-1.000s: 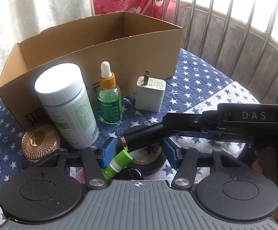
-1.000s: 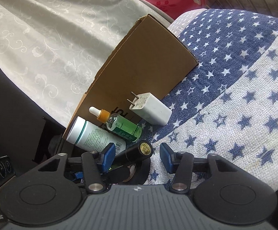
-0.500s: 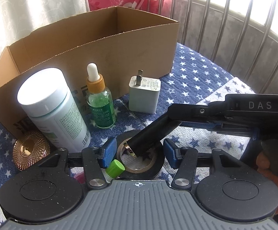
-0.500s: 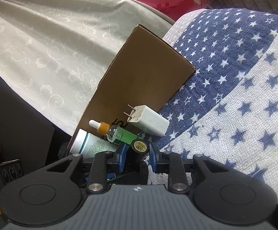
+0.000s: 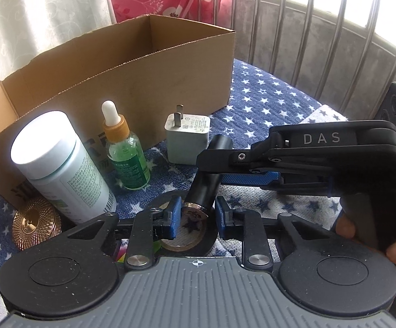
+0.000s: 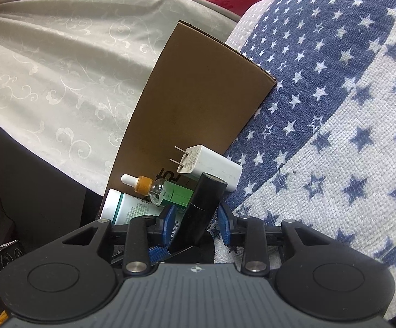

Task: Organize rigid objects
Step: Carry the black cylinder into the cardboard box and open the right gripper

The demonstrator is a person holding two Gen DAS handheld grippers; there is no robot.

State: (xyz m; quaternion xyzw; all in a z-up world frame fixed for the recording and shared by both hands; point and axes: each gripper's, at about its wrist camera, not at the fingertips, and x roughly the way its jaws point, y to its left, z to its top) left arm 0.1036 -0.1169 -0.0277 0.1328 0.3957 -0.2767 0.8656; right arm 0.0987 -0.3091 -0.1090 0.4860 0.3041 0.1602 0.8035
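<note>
Change: black tube (image 5: 208,175) now lifted and swung upright off the tape roll (image 5: 195,242).
Right gripper (image 6: 195,220): clamped on it.
Left gripper (image 5: 195,216): jaws parted, holding nothing.
Box (image 5: 132,82): interior looks bare.
Remaining: bottles, charger (image 5: 187,142), all outside.

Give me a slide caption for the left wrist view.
Right tongs grip a black tube above a tape roll, before a cardboard box.

The tape roll (image 5: 198,242) is mostly hidden behind the left fingers (image 5: 172,217); the gold compact (image 5: 35,225) is partly covered by the white bottle (image 5: 61,166); the bottle labels are too small to read.
</note>
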